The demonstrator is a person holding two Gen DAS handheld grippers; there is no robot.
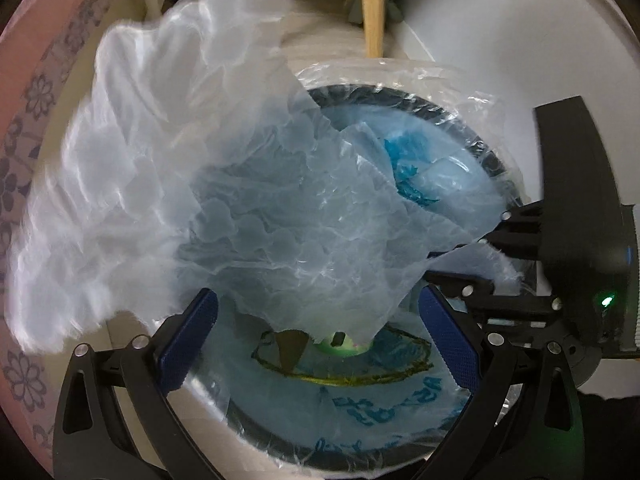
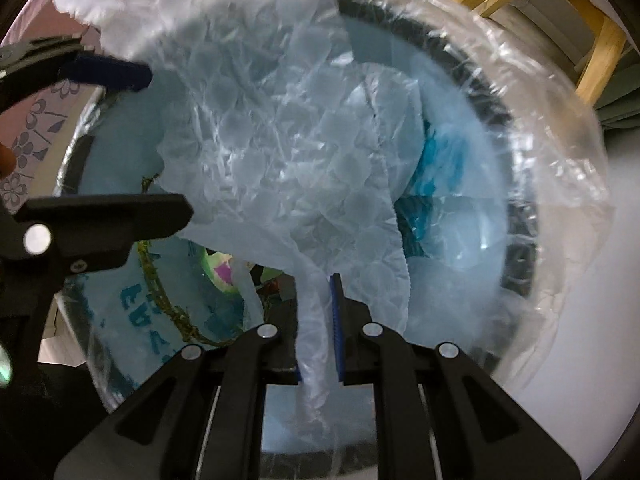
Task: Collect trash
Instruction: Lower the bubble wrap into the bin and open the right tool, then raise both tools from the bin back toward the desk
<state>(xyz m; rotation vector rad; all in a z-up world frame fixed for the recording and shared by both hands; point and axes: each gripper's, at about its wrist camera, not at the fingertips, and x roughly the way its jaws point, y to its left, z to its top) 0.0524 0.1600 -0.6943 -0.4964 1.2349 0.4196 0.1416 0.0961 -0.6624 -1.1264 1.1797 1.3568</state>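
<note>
A pale floor (image 2: 580, 360) is seen under everything, with light wooden furniture legs (image 1: 374, 8) behind and a pink flowered fabric (image 1: 28, 128) along the left edge. A round bin (image 2: 492, 92) with a dark rim is looked down into, lined with a clear plastic liner (image 2: 560, 152) folded over its edge.

A crumpled translucent plastic sheet (image 2: 288, 128) is held over the bin's mouth. One twisted end of it is pinched between the blue pads of the right gripper (image 2: 318, 320), whose jaws are closed tight on it. The left gripper (image 1: 316, 332) is seen with jaws spread wide and nothing gripped; the sheet's lower edge hangs just above the gap between them.

The sheet is thin, whitish-blue and heavily wrinkled, blurred at its upper left. Beneath it, trash (image 2: 222, 268) with blue print and a green patch is glimpsed inside the bin.
</note>
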